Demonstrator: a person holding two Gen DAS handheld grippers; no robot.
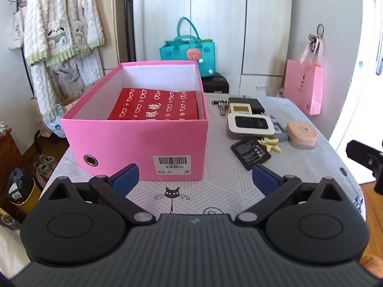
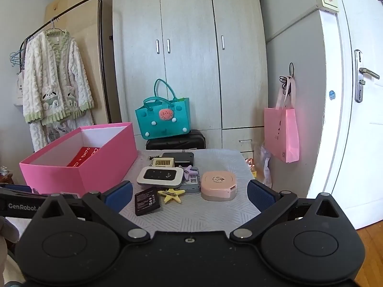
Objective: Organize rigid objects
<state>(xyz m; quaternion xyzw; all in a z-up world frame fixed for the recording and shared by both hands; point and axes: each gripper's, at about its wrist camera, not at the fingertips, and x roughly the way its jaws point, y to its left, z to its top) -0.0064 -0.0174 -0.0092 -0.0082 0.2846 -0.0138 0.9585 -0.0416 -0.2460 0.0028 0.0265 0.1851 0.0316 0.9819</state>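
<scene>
Right wrist view: the right claw point(image 2: 190, 192) hangs with its jaws wide apart and nothing between them, just short of the clutter on the table point(image 2: 215, 215). Nearest lie a black battery point(image 2: 146, 201) and a yellow star clip point(image 2: 172, 195), then a white-and-black pocket router point(image 2: 160, 176) and a pink rounded case point(image 2: 218, 185), with a cream comb-like piece point(image 2: 163, 162) and a dark flat device point(image 2: 178, 156) farther back. The left claw point(image 1: 195, 179), equally spread and empty, faces the pink box point(image 1: 134, 143), where a red box point(image 1: 154, 106) already lies. Judging by this, packing has barely begun; next comes closing on a near item. Things under the router are mostly hidden.
</scene>
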